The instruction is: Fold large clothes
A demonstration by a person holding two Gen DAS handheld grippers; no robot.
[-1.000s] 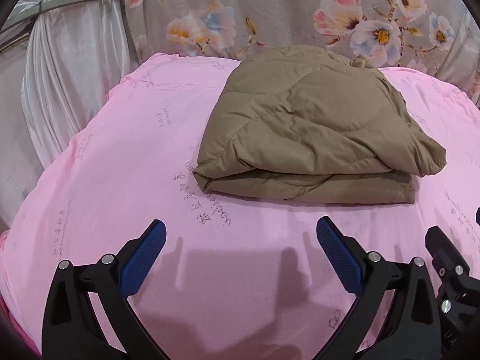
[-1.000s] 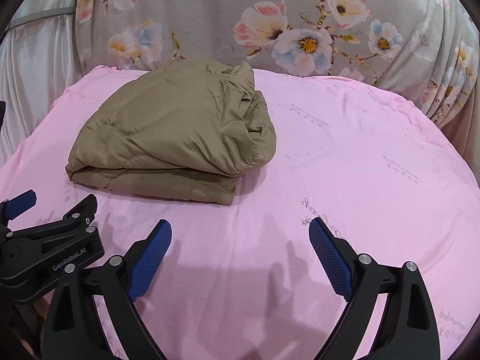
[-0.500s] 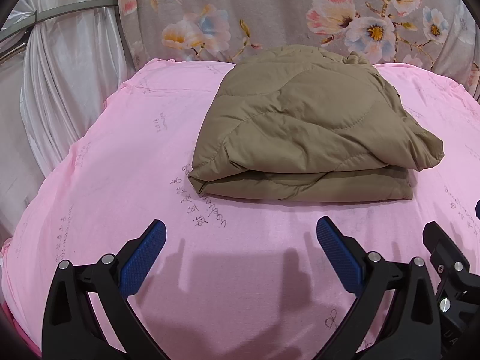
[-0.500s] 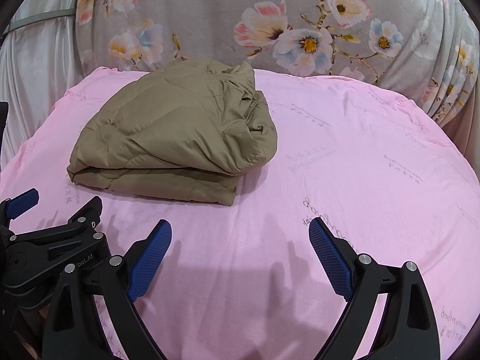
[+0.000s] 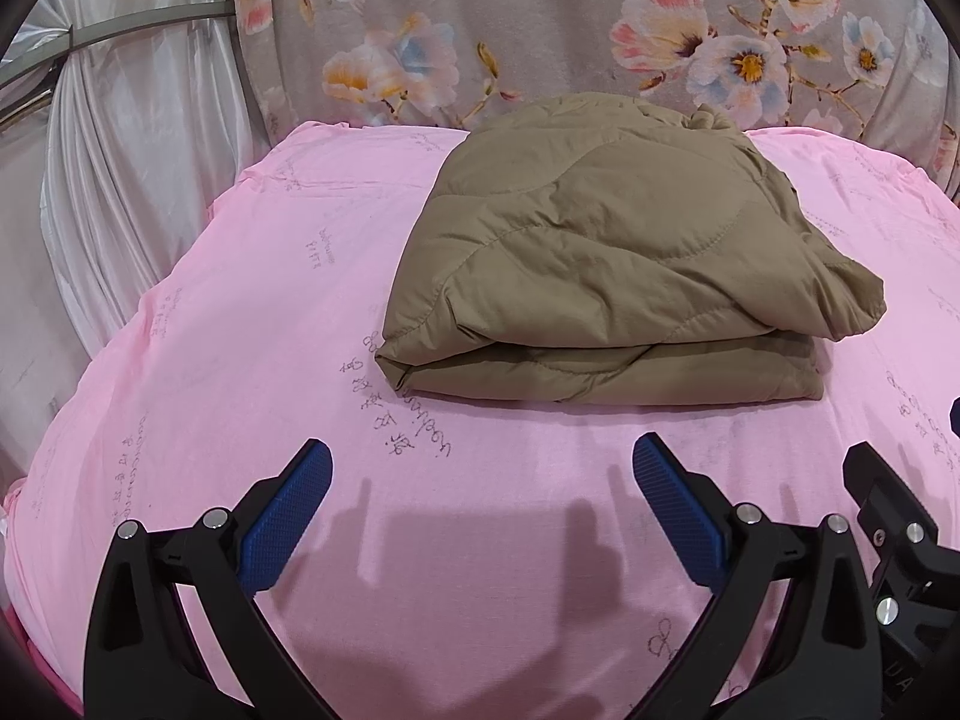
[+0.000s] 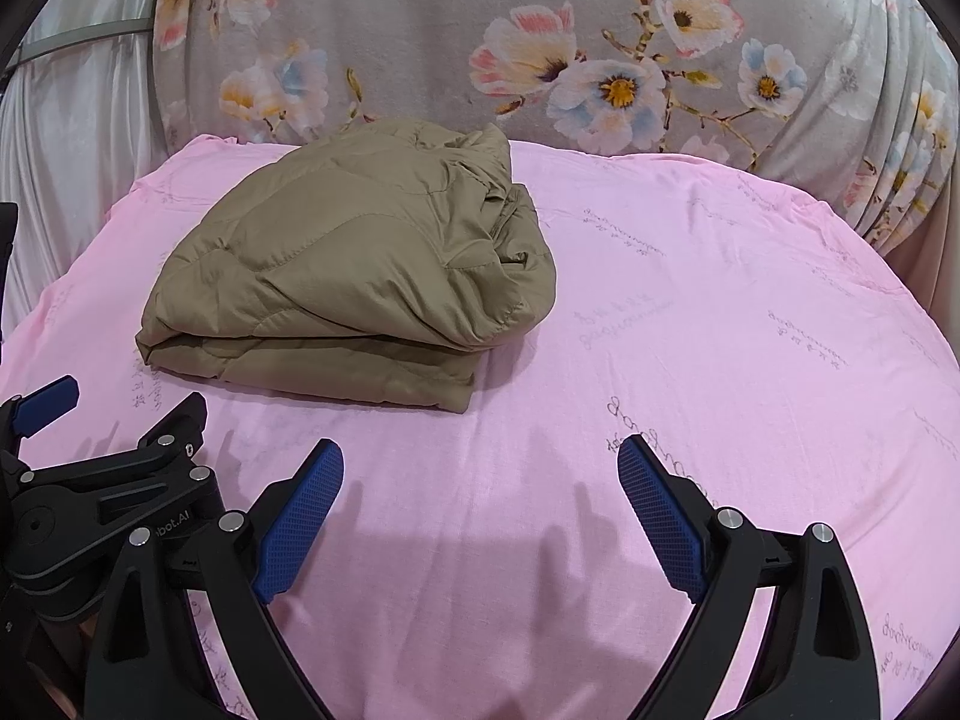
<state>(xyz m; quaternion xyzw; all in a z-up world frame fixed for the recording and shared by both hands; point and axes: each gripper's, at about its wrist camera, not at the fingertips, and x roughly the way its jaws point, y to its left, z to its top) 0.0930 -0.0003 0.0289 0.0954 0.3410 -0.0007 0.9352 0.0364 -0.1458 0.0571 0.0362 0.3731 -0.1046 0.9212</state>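
A tan quilted jacket (image 5: pixel 606 252) lies folded in a thick stack on the pink sheet (image 5: pixel 240 360); it also shows in the right wrist view (image 6: pixel 360 270), left of centre. My left gripper (image 5: pixel 480 468) is open and empty, held above the sheet in front of the jacket. My right gripper (image 6: pixel 480 468) is open and empty, in front of the jacket and to its right. Each gripper's body shows at the edge of the other's view.
A grey floral cloth (image 5: pixel 540 30) hangs behind the bed. A white curtain (image 5: pixel 120 150) hangs at the left. The pink sheet (image 6: pixel 750 330) stretches bare to the right of the jacket, with printed writing on it.
Both grippers have drawn back slightly from the jacket and stay open. The jacket has not moved.
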